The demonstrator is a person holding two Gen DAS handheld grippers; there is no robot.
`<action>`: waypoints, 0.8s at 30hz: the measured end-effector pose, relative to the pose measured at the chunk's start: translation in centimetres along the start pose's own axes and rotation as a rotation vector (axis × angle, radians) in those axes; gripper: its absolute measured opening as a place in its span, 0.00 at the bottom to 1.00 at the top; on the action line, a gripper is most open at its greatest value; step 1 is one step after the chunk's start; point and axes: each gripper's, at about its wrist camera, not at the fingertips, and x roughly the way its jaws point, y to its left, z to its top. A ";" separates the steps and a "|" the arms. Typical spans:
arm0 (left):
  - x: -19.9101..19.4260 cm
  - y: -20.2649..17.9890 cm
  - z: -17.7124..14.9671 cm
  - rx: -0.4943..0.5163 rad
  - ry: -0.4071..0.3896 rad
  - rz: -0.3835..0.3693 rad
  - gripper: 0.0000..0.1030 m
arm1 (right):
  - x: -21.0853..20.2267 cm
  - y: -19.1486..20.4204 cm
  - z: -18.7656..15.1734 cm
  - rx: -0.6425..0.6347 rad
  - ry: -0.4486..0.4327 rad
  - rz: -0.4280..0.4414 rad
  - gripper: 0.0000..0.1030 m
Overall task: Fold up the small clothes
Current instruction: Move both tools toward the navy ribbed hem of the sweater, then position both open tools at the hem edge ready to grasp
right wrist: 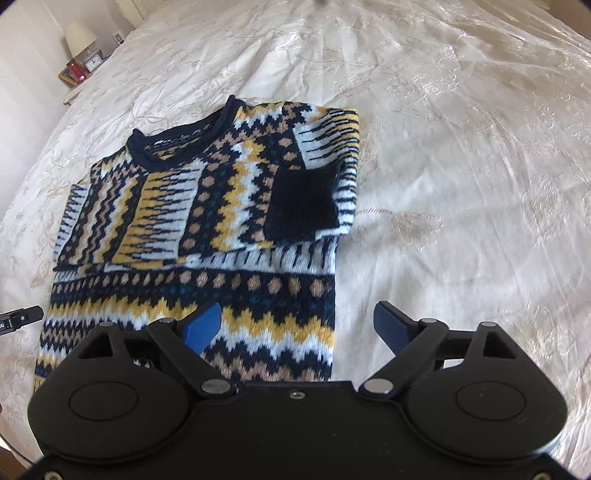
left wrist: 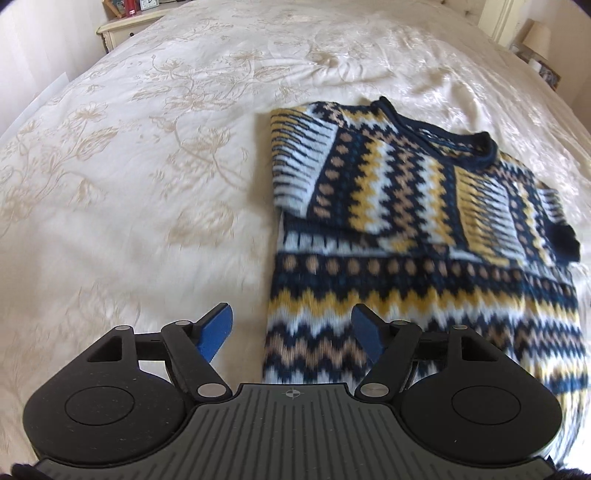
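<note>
Bed (left wrist: 129, 184), covered by cream bedspread with pale floral print; surface wide and bare on both flanks of the garment. Far left corner of the bed adjoined by a cream nightstand (left wrist: 122, 31) in the left wrist view; lamp (right wrist: 79, 37) and small clock (right wrist: 93, 63) on a side table past the bed's far edge in the right wrist view. Open bedspread to the left of the left gripper (left wrist: 291, 332) and to the right of the right gripper (right wrist: 297, 326).

Sweater (right wrist: 221, 206): knitted, navy, yellow, tan and pale blue zigzag bands. Laid flat near the middle of the bed, neckline toward the far edge, hem toward the near edge. Both sleeves folded inward across the chest; navy cuff (right wrist: 303, 199) of one sleeve resting on top.

Left gripper above the sweater's lower left edge: one blue pad over bare bedspread, the other over the knit. Right gripper above the lower right edge: one pad over the knit, the other over bare bedspread.

Jaws of both grippers spread wide, the right pair wider. Nothing clamped between either pair; contact between pads and fabric not apparent, exact clearance not determinable. Tip of the left gripper visible at the left border of the right wrist view.
</note>
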 end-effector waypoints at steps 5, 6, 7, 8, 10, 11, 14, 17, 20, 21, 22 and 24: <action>-1.8 0.1 -3.4 0.008 0.021 -0.007 0.68 | -1.3 0.6 -3.4 -0.034 0.029 0.044 0.88; -2.0 0.1 -4.1 0.008 0.027 -0.009 0.68 | -1.5 0.6 -4.1 -0.041 0.037 0.054 0.88; -2.2 0.1 -4.7 0.007 0.034 -0.011 0.68 | -1.7 0.6 -4.8 -0.046 0.045 0.064 0.88; -2.5 0.1 -5.6 0.007 0.042 -0.013 0.68 | -1.8 0.6 -5.5 -0.052 0.054 0.073 0.88; -2.8 0.1 -6.9 0.010 0.057 -0.014 0.68 | -2.0 0.6 -6.8 -0.064 0.071 0.088 0.88; -2.9 0.1 -7.6 0.012 0.066 -0.015 0.68 | -2.1 0.6 -7.5 -0.071 0.080 0.094 0.88; -3.4 0.1 -9.5 0.024 0.082 -0.015 0.68 | -2.5 0.5 -9.3 -0.092 0.111 0.116 0.88; -3.9 0.0 -11.0 0.035 0.088 -0.021 0.68 | -2.7 0.6 -10.9 -0.117 0.143 0.139 0.88; -4.2 -0.1 -12.1 0.037 0.093 -0.029 0.68 | -2.8 0.6 -12.3 -0.129 0.175 0.161 0.88; -4.2 -0.2 -12.5 0.037 0.094 -0.032 0.68 | -2.8 0.7 -12.8 -0.132 0.184 0.167 0.88; -4.3 -0.3 -12.7 0.038 0.094 -0.035 0.68 | -2.7 0.7 -13.2 -0.136 0.192 0.170 0.88; -4.3 -0.6 -13.3 0.048 0.096 -0.037 0.68 | -2.6 0.8 -13.9 -0.146 0.209 0.172 0.88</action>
